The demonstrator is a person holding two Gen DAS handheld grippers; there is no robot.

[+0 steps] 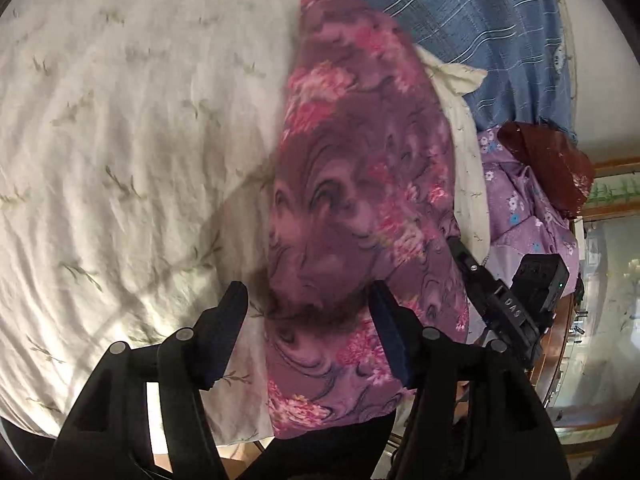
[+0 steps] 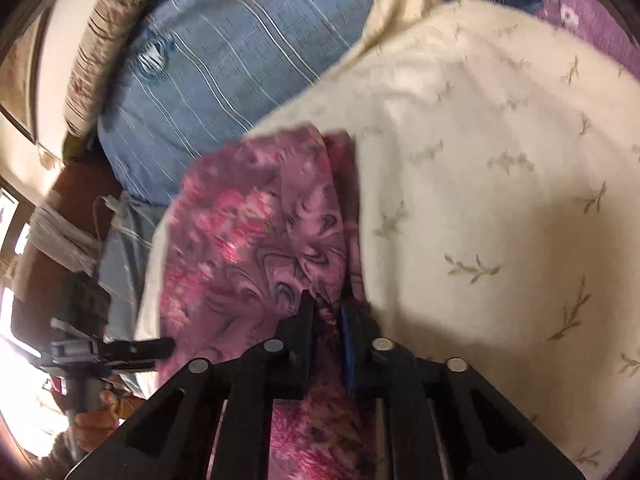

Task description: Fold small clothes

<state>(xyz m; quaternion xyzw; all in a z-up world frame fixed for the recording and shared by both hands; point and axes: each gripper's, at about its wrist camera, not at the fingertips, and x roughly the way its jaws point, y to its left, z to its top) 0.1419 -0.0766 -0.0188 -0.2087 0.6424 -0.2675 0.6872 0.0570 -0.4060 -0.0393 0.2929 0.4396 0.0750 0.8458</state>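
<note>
A purple garment with pink flowers (image 1: 352, 184) lies stretched lengthwise across the cream leaf-print sheet (image 1: 132, 140). My left gripper (image 1: 308, 300) is open, its fingers on either side of the garment's near part, not closed on it. In the right wrist view my right gripper (image 2: 328, 308) is shut on a bunched edge of the same garment (image 2: 248, 232) and holds it just above the sheet (image 2: 500, 200). The right gripper's body (image 1: 508, 304) shows at the garment's right edge in the left wrist view. The left gripper's finger (image 2: 132, 348) shows at the left in the right wrist view.
A blue striped pillow (image 1: 460, 12) lies at the head of the bed, also in the right wrist view (image 2: 224, 72). A lilac flowered cloth (image 1: 520, 208) and a dark red cloth (image 1: 548, 164) lie at the bed's right edge. A wooden frame with glass (image 1: 604, 280) stands beyond.
</note>
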